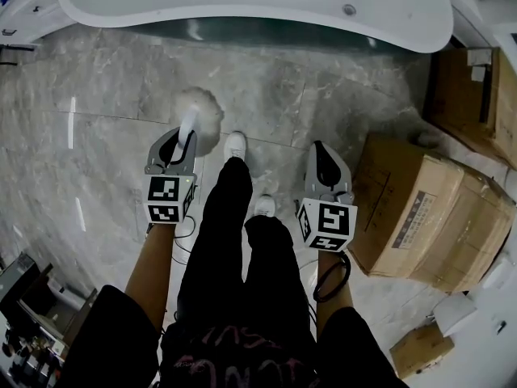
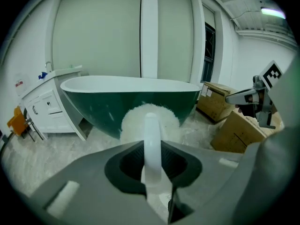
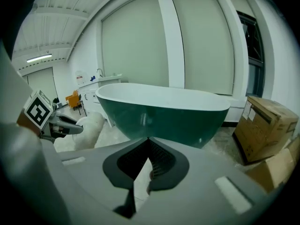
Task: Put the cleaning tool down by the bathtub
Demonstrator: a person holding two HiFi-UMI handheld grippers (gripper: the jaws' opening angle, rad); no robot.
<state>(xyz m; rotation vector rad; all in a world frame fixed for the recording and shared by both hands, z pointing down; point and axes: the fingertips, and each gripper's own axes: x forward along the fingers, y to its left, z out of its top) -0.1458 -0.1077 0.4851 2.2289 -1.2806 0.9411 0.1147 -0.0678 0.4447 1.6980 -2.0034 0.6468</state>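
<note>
left claw: clenched on the tool. the white handle is pinched between my jaws and runs straight out ahead.
tool head: a fluffy white ball past the jaw tips, over bare floor and short of the tub's near side. i cannot tell whether it touches the floor.
long axis: the handle lies in line with my left claw, head end leading, aimed at the tub's green flank.
tub: dead ahead of the left claw, with its long side across my path. the tool head sits between claw and tub.
right claw: jaws together with nothing in them. it is level with the left claw, on the far side of my legs, well apart from the tool.
nearer hand: the left one, since it carries the tool. i judge the right has no part in this.
boxes: cardboard, near the right claw and off the tub's right end, clear of the tool's line.
step (my reading): the tool has arrived near the tub and is not yet set down.
next move calls for: going forward and down along the handle's own line. the head lands by the tub's foot, the handle is laid after it, then the jaws part.
risk: if i let go high, the head may roll on the smooth floor.
</note>
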